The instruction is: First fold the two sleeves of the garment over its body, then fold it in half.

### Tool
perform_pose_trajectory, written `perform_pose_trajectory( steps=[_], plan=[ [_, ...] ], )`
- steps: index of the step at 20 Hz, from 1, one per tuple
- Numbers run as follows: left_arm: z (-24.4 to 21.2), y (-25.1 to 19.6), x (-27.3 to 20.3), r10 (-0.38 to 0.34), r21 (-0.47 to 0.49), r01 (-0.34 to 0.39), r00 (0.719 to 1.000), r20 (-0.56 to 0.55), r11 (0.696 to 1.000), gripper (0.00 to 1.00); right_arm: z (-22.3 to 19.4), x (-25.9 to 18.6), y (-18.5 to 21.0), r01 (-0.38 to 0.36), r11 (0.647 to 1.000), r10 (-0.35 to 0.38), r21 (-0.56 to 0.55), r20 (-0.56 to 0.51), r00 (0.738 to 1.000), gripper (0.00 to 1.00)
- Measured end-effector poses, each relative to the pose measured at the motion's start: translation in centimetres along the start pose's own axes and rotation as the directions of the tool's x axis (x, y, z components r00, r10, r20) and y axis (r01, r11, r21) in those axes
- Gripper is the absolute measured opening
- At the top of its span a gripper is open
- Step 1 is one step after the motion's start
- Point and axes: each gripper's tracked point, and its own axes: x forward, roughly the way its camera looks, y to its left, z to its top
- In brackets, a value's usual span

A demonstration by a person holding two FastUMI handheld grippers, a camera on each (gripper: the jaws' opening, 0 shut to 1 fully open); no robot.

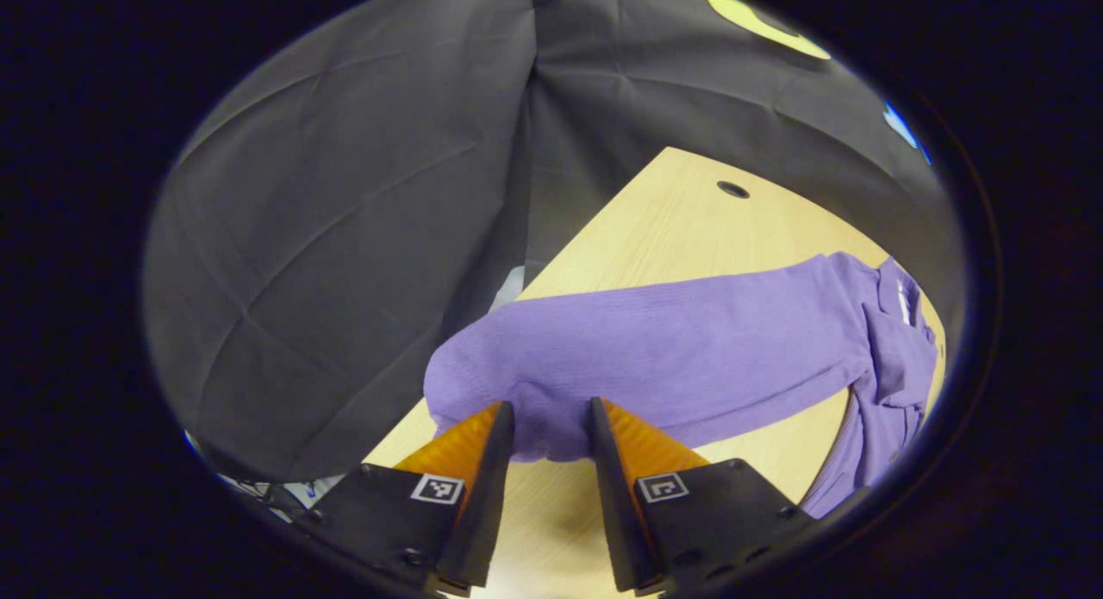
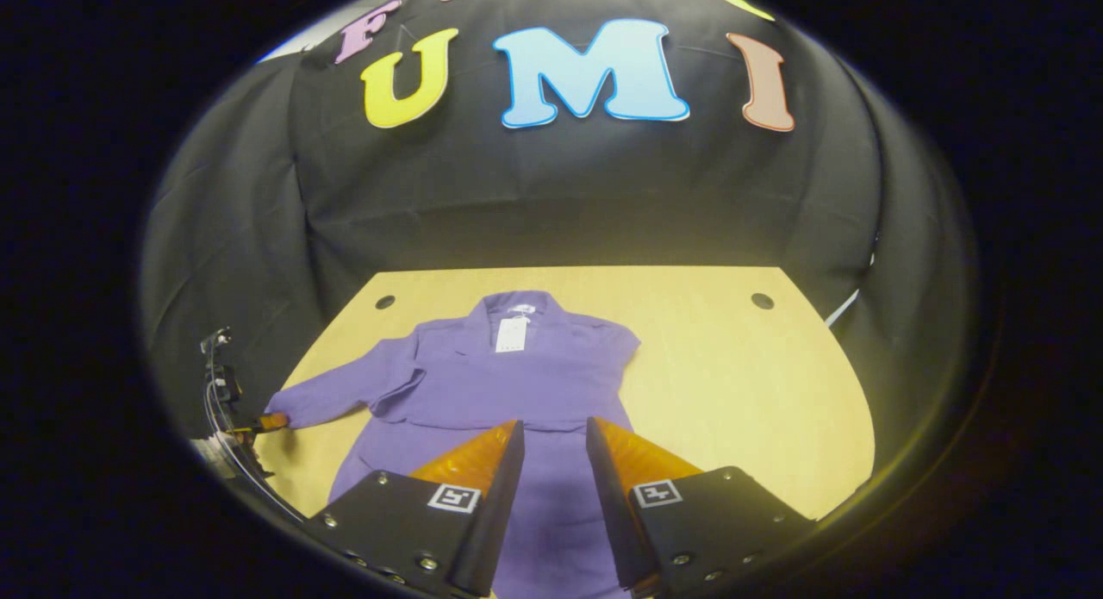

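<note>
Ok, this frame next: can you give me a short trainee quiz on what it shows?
1. True or false: the purple long-sleeved garment lies on the pale wooden table.
2. Which part of the garment sits between the open jaws of the left gripper? A) collar B) sleeve cuff C) bottom hem
3. Fill in: the white tag sits at the garment's ____.

Key: 1 true; 2 B; 3 collar.
</note>
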Motion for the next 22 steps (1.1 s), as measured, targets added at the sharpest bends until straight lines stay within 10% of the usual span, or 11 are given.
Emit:
perform_pose_trajectory(
  steps=[5, 14, 22],
  plan=[
    [0.2, -0.4, -0.2, 0.058, 0.046, -0.057, 0.998, -0.018, 0.997, 0.07, -0.3, -0.3, -0.6, 0.008, 1.0, -0.007, 0.014, -0.007, 1.0, 0.5],
    [1.5, -2.8, -0.7, 0.063, 0.152, -0.061, 0.998, -0.01, 0.986, 0.07, -0.9, -0.8, -2.2, 0.019, 0.999, -0.019, 0.042, -0.018, 1.0, 0.46],
    [6.2, -10.9, -5.8, -0.096, 0.336, 0.056, 0.99, 0.104, 0.94, 0.07, -1.4, -0.8, -2.4, 0.016, 0.998, -0.015, 0.068, -0.022, 1.0, 0.49]
  ],
)
